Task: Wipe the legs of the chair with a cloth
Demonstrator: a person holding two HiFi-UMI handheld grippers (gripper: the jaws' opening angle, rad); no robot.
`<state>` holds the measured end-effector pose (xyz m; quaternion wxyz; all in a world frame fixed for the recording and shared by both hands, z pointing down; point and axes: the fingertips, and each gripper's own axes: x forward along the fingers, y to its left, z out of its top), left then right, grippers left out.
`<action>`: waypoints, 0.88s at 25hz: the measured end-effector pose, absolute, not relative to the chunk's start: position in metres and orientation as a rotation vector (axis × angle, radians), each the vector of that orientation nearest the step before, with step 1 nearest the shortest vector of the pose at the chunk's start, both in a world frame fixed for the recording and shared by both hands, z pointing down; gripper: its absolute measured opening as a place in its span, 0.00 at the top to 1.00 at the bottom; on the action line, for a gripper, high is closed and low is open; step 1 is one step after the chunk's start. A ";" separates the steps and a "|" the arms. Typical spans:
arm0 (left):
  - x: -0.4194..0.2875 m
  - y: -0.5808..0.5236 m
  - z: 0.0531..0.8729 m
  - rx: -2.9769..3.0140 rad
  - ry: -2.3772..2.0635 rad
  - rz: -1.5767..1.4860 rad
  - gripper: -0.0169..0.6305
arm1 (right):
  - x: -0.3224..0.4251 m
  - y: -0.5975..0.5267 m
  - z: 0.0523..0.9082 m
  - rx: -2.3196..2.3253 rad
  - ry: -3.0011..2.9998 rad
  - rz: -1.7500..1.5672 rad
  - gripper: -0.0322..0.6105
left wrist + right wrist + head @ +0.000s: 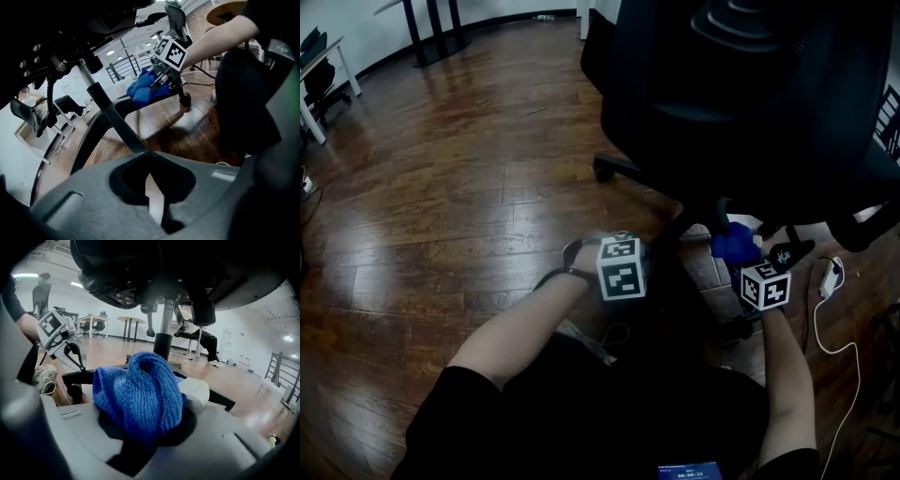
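Room: dark plank floor (pixel 441 187) with a shine on it, pale walls behind, and a white desk (pixel 323 56) at the far left edge of the head view.
Left gripper: the left gripper (pixel 149 153) has its jaws clenched tight together with nothing between them. Their tips sit right at a dark chair leg (pixel 119 126) that slants up to the hub (contact cannot be made out).
Chair: the black chair (pixel 741 103) fills the upper right of the head view. One spoke reaches left to a caster (pixel 603 171) on the floor, and a metal column (pixel 165 324) rises under the seat.
Cloth: the blue knitted cloth (pixel 140 390) is bunched into a thick fold, low under the seat and close in front of the column's foot. In the head view it shows just right of the hub, between the two marker cubes and a little above them.
Right gripper: the right gripper (pixel 147 420) grasps the cloth, which bulges up and over the jaw tips and hides them.
Far right: a white cable (pixel 830 309) loops across the floor beside the person's right forearm.
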<state>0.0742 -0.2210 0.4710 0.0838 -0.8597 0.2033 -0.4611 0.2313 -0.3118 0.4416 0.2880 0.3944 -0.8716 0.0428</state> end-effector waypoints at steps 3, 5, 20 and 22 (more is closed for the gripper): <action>0.074 -0.221 0.472 -2.559 0.614 -1.381 0.97 | 0.274 -0.268 0.455 1.032 -2.349 0.204 0.82; 0.073 -0.221 0.473 -2.551 0.618 -1.386 0.97 | 0.305 -0.231 0.467 1.000 -2.350 0.230 0.82; 0.074 -0.222 0.473 -2.563 0.583 -1.404 0.97 | 0.270 -0.280 0.455 0.981 -2.348 0.219 0.82; 0.075 -0.222 0.471 -2.577 0.574 -1.396 0.97 | 0.241 -0.311 0.444 0.996 -2.359 0.185 0.82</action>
